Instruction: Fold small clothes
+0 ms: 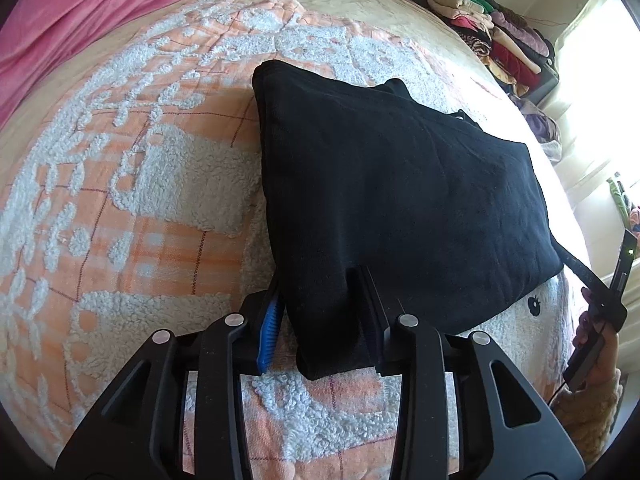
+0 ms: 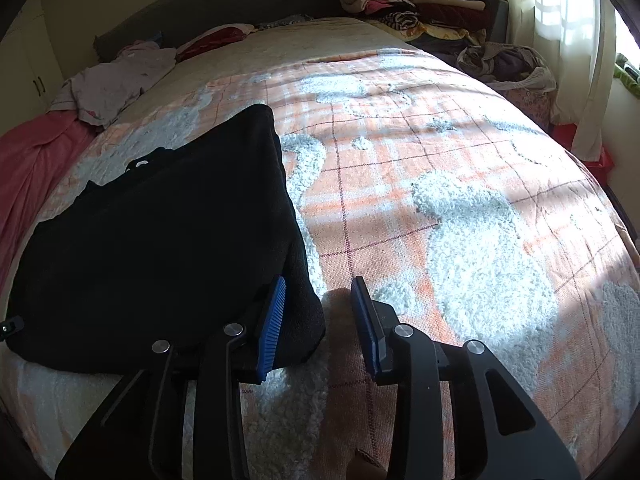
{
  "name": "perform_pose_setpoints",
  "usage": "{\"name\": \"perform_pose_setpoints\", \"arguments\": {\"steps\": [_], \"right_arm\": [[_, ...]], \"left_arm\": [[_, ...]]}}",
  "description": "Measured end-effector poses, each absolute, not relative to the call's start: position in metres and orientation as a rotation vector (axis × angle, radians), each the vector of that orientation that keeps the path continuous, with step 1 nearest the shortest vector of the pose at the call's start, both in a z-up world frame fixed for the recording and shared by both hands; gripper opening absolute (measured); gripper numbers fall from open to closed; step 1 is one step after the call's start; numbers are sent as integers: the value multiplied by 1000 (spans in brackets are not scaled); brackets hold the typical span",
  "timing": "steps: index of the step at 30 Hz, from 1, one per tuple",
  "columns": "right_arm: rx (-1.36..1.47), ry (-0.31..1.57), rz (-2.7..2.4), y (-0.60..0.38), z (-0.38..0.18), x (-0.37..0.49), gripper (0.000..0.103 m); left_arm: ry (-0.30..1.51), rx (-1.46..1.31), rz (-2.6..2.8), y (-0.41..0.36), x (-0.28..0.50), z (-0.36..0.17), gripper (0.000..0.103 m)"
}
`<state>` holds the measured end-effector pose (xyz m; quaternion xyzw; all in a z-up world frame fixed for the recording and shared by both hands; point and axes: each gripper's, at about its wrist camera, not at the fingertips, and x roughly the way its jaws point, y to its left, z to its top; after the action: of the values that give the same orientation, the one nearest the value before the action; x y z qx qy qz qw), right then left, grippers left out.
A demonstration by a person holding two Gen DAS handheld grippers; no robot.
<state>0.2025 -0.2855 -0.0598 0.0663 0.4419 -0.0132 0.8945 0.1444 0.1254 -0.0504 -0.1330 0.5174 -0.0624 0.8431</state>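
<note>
A black folded garment (image 1: pixel 400 184) (image 2: pixel 160 248) lies flat on an orange-and-white fleecy blanket (image 1: pixel 140 220) (image 2: pixel 440 200) that covers a bed. My left gripper (image 1: pixel 320 276) straddles the garment's near left corner. The cloth sits between its fingers, and the blue left pad (image 1: pixel 270 332) stands clear of the fabric. My right gripper (image 2: pixel 320 282) is open at the near right corner. That corner rests beside its left pad (image 2: pixel 274 320), and bare blanket shows up to the right pad (image 2: pixel 366 320). In the left wrist view a hand (image 1: pixel 596 352) holds the right gripper at the frame's right edge.
Stacked folded clothes (image 1: pixel 480 20) (image 2: pixel 420 0) stand at the bed's far right by a bright curtained window (image 2: pixel 560 40). A pink sheet (image 1: pixel 80 12) lies on the far left. A crumpled lilac garment (image 2: pixel 116 80) and a dark red one (image 2: pixel 216 40) lie near the headboard.
</note>
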Motion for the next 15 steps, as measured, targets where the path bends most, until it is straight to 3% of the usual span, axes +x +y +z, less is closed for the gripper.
{"name": "perform_pose_setpoints", "arguments": {"steps": [4,11,15], "right_arm": [[136,912,-31,-285,-58,199,38],[140,918,-32,-285,-52,192,55],[128,919,-31,-284,-49,187,58]], "left_arm": [[1090,-245,-125,121,143,-49,28],[1091,-235,-128,118,142,-48,29],[1091,-227,-128,117,142,-47,30]]}}
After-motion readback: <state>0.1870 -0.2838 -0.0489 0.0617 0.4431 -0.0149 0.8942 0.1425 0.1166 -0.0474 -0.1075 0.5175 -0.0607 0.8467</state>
